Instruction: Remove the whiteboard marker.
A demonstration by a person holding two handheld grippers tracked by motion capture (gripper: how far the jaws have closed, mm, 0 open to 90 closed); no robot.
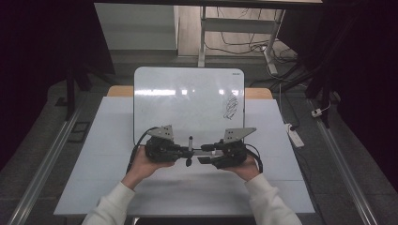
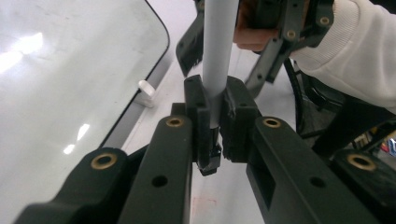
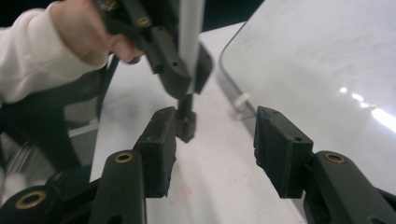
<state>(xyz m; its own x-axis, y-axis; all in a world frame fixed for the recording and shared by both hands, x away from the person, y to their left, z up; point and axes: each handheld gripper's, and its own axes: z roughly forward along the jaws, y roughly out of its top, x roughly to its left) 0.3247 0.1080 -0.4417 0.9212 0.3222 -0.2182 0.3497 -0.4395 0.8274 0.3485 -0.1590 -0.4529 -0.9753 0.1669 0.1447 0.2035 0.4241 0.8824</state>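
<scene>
High view showed the marker [image 1: 190,149] standing nearly upright between the two claws, just in front of the whiteboard's near edge, above the pale worktop [image 1: 112,187]. The left claw [image 1: 186,151] was clamped on its grey barrel; in the left gripper view the pads pinched the marker [image 2: 215,60] close to its dark tip end. The right claw [image 1: 205,153] sat just beside it, jaws apart with nothing between them, the left pad [image 3: 159,144] near the marker's black lower end [image 3: 186,122]. The whiteboard [image 1: 187,103] lay flat on the worktop, with a black scribble [image 1: 230,108] towards its right side. White sleeves reached in from below.
</scene>
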